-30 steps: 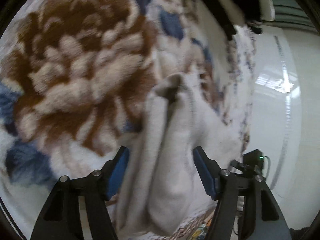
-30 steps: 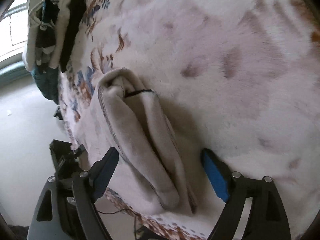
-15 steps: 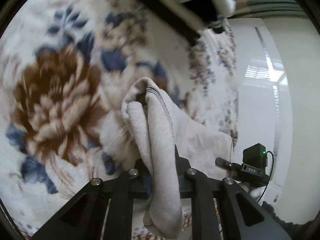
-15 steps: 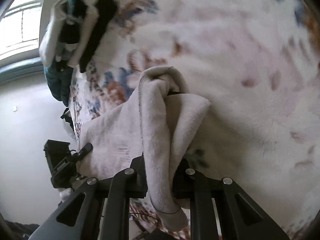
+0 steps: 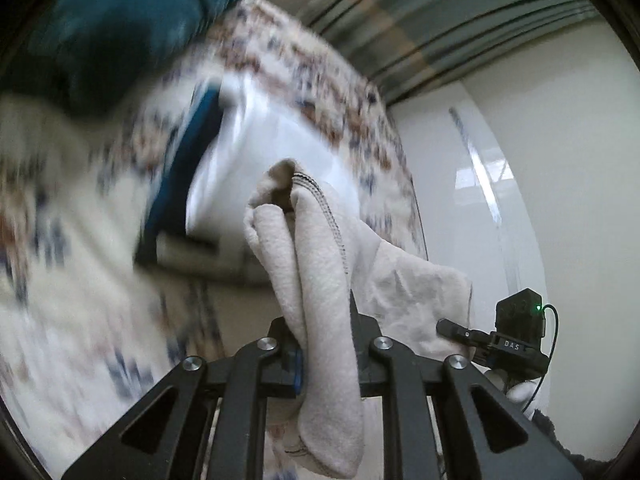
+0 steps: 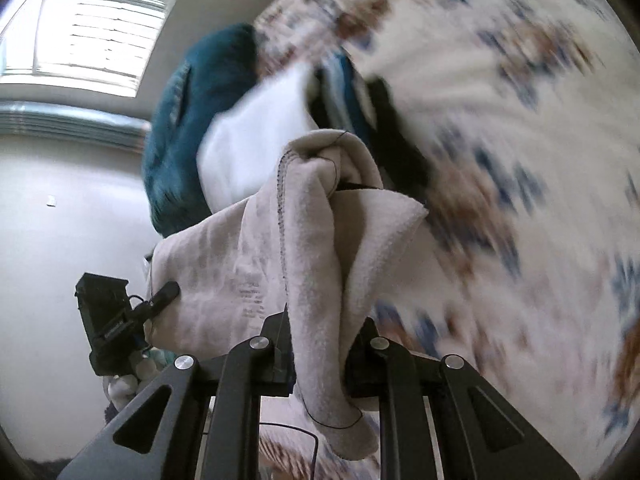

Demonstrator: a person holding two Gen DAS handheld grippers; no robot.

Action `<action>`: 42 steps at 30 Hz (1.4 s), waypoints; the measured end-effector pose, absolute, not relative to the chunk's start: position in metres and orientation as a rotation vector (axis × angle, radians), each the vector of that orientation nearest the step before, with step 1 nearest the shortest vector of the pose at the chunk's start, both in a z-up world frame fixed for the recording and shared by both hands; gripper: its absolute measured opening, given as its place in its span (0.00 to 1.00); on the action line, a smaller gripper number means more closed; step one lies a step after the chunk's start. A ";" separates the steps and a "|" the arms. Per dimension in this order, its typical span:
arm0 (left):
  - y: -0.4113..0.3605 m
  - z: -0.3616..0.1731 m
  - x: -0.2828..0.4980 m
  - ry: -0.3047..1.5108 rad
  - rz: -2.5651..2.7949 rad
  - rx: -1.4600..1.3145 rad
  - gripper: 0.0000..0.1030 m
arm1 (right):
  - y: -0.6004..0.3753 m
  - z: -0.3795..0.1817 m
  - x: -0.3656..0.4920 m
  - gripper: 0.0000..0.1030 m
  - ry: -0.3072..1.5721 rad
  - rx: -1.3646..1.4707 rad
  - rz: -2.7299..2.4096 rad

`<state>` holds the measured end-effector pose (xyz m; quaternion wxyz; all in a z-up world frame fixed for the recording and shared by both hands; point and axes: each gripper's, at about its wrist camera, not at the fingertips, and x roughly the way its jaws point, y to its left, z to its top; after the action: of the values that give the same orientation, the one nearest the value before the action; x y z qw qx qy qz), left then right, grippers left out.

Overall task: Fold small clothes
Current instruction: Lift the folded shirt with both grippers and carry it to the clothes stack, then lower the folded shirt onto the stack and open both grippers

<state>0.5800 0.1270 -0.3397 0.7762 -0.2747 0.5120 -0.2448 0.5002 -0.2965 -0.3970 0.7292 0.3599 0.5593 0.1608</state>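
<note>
- Nearest in the left wrist view, the left claw point(image 5: 326, 354) is clamped tight on a bunched edge of the cream garment point(image 5: 320, 280); a blue pad shows at the inner face of one finger, and a folded end of the cloth droops below the grip.
- Nearest in the right wrist view, the right claw point(image 6: 318, 360) is likewise pinched shut on another bunched edge of the same cream garment point(image 6: 308, 248), with a loose flap hanging beneath it.
- The garment is held up between the two claws, off the surface; its body spans sideways from one grip towards the other, and a line of dark stitching runs along the hem above each grip.
- Just past the cloth, each view catches the other claw: a black body with a small green light in the left wrist view, and a black body at the left edge of the right wrist view.
- Beyond, blurred, lies a floral blanket point(image 6: 520, 160) in cream, brown and blue.
- Further on it sits a pile of clothes: a teal piece point(image 6: 192, 128), a white piece point(image 5: 272, 148) and something dark.
- Farthest, a bright window point(image 6: 88, 32) and pale walls.
</note>
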 end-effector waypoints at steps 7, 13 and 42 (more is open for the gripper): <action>0.140 -0.351 0.711 1.104 -0.422 -0.482 0.14 | -0.271 -0.381 0.660 0.17 1.156 0.740 0.356; 0.132 -0.393 0.734 1.225 -0.275 -0.273 0.22 | -0.241 -0.418 0.733 0.20 1.260 0.562 0.242; 0.053 -0.224 0.537 0.927 0.053 0.021 1.00 | -0.168 -0.238 0.529 1.00 1.007 -0.027 -0.219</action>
<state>0.5367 0.0533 -0.2237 0.8942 0.0103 0.4468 0.0254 0.5289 -0.1684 -0.2377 0.8701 -0.0129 0.4815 -0.1046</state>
